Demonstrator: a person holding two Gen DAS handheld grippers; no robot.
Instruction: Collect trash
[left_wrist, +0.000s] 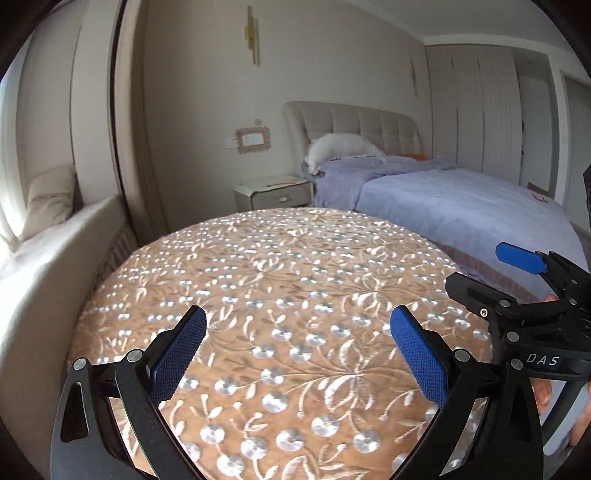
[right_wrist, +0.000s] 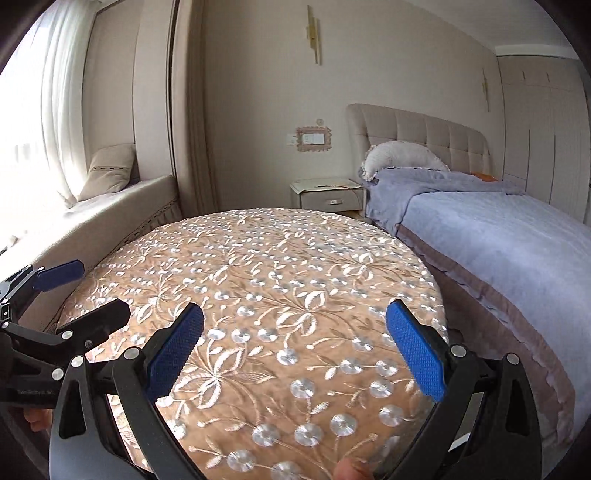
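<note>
Both tongs hang over a round table (left_wrist: 280, 280) covered in a tan cloth (right_wrist: 258, 295) stitched with pale flowers and shiny silver discs. The left gripper (left_wrist: 299, 354) has its blue ribbed pads (left_wrist: 177, 358) spread wide, with nothing between them, only cloth below. The right gripper (right_wrist: 295, 350) is spread just as wide and also holds nothing. In the left view the right gripper shows at the right edge, just beside the table's rim; in the right view the left gripper shows at the left edge, likewise near the rim.

No trash shows in either view, so where it lies cannot be told.

Beyond the table on the left runs a beige window seat (right_wrist: 122, 206) with a cushion (right_wrist: 109, 168) by a white curtain (right_wrist: 62, 92). Behind the table stands a small nightstand (right_wrist: 327, 194). To the right is a bed (right_wrist: 498, 229) under a lavender cover, with a white pillow (right_wrist: 402, 155) against a tufted beige headboard (right_wrist: 424, 136). Wardrobe doors (right_wrist: 546, 129) fill the far right wall.
</note>
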